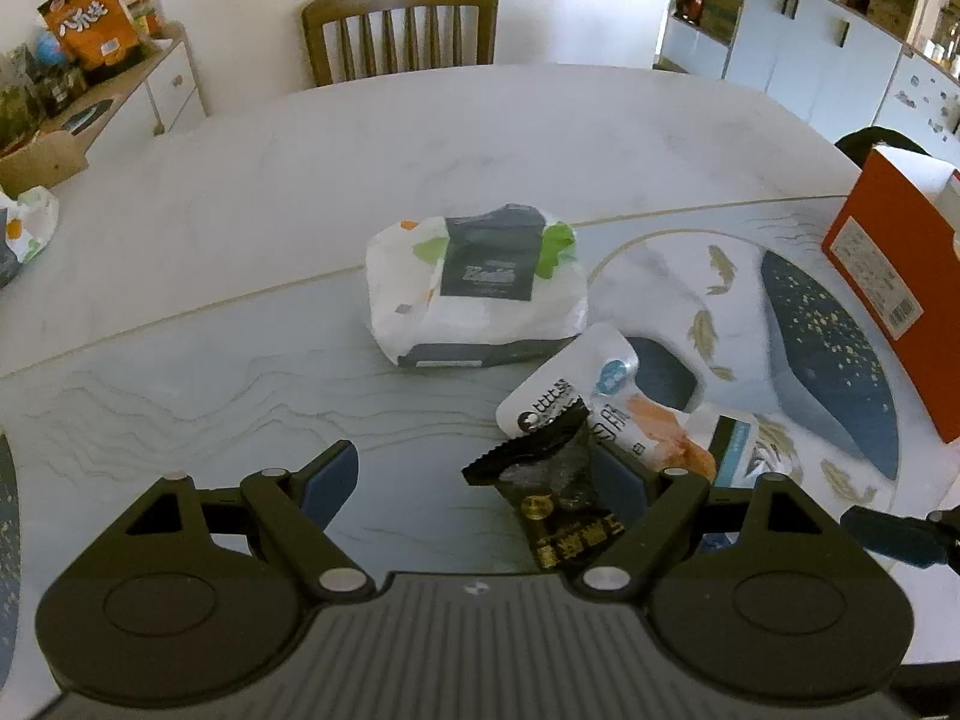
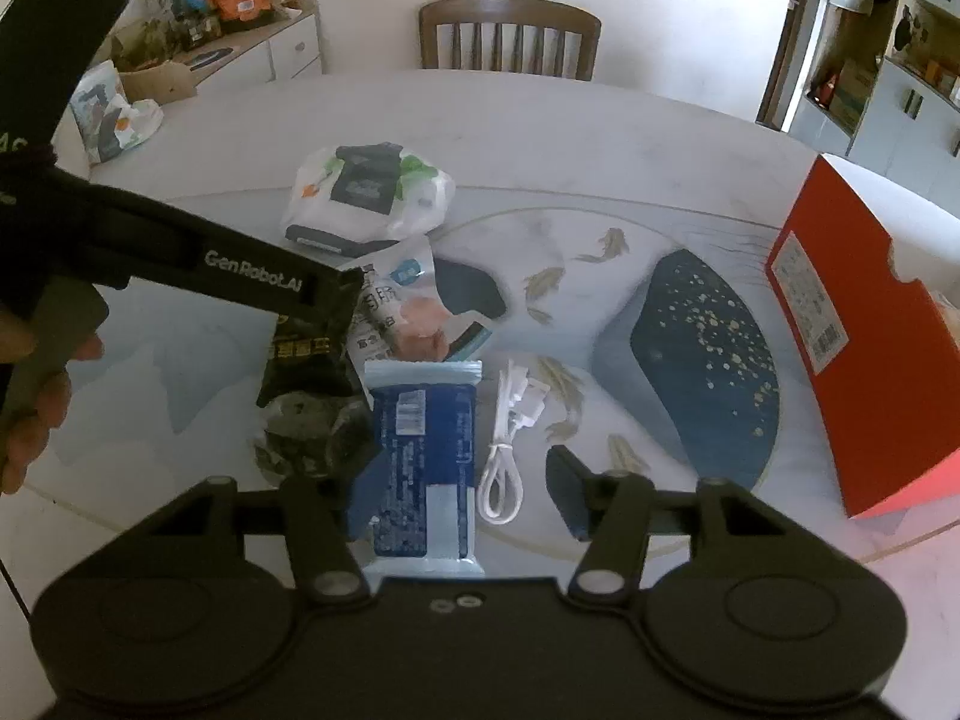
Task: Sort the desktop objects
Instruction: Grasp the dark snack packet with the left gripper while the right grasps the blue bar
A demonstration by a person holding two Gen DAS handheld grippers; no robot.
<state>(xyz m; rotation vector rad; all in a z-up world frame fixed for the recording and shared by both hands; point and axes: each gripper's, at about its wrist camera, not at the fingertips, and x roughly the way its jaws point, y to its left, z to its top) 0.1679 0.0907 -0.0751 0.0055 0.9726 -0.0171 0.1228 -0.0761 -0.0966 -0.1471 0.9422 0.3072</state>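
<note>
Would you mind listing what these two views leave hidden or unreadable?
- Black snack packet: left wrist view; its near end sits behind the left claw, so contact is unclear.
- Blue packet: right wrist view; near end hidden under the right claw; print too small to read.
- Orange box: cut off by the right edge; contents unseen.
- White pouch: partly covered by the left claw's body.

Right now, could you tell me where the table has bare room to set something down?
Free: the tabletop between the tissue pack and the chair, and left of that pack. Crowded: the black packet, blue packet, white cable and red box.
</note>
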